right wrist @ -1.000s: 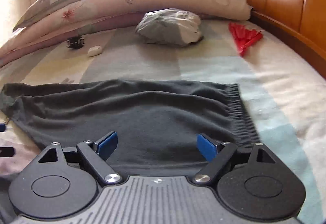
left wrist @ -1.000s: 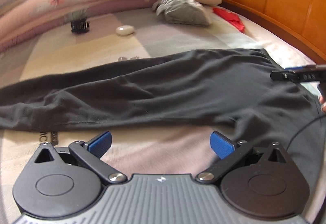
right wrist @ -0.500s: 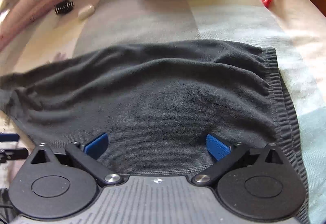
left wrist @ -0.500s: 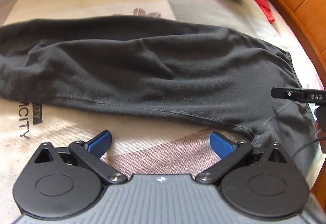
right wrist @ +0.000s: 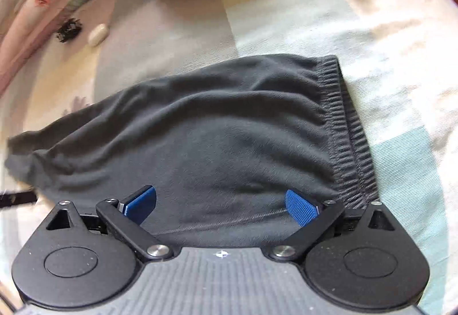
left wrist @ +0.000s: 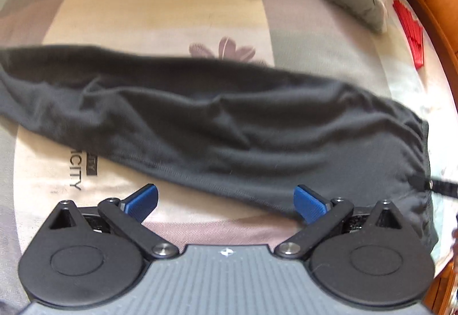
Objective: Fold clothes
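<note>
Both grippers tilt down over the bed [left wrist: 171, 14], jaws spread wide and empty: left gripper [left wrist: 226, 200] at the trousers' [left wrist: 229, 126] near edge, right gripper [right wrist: 220, 200] above the fabric near the waistband [right wrist: 343, 126].

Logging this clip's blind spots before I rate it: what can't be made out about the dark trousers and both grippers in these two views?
- Dark trousers: leg ends cut off by the left wrist view's left edge.
- Near hem: hidden behind the right gripper body in its own view.
- Right gripper in the left wrist view: only a blurred black tip at the right edge.
- Left gripper: open, nothing between its fingers.
</note>
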{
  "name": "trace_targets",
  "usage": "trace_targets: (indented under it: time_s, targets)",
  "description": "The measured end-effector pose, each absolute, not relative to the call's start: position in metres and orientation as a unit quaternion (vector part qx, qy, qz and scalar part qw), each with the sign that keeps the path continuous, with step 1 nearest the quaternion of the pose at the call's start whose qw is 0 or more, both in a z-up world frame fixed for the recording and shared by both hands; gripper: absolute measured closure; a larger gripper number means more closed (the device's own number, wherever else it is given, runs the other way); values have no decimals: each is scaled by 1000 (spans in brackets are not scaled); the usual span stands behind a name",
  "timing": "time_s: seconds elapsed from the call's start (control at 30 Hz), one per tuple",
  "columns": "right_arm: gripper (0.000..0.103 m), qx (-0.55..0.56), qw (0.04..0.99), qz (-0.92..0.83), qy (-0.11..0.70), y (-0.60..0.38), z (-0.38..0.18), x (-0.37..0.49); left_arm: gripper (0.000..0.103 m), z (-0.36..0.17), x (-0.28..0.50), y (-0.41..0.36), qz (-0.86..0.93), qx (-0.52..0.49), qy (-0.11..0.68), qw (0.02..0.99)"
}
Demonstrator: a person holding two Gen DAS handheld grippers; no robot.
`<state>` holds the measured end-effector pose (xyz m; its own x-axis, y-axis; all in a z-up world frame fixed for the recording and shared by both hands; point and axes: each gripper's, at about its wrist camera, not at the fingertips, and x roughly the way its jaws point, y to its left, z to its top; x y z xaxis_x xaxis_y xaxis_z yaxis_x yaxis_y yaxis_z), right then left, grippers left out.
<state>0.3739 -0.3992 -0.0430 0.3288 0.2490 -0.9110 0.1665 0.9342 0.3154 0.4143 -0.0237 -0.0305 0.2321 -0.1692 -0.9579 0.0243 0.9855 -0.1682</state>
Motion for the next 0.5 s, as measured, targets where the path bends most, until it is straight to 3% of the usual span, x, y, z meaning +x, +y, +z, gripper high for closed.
trace_targets:
  time_s: [0.07, 0.27, 0.33, 0.4, 0.5]
  targets:
    - [6, 175, 795, 33, 580, -400, -42, 370, 3, -27, 418, -39, -56, -65, 608, 790]
    - [24, 162, 794, 55, 584, -401, -39, 360, 3, -54, 435, -79, -83, -78, 594, 796]
    - [26, 164, 792, 48, 587, -394, -38, 355, 4, -67, 436, -76, -93, -95, 604, 786]
    - [36, 161, 792, 49, 587, -377, -33, 358, 10, -72, 435, -62, -92, -111, 616, 774]
    - [42, 149, 793, 63, 587, -340, -25, 370, 13, -54, 430, -16, -99, -146, 592, 786]
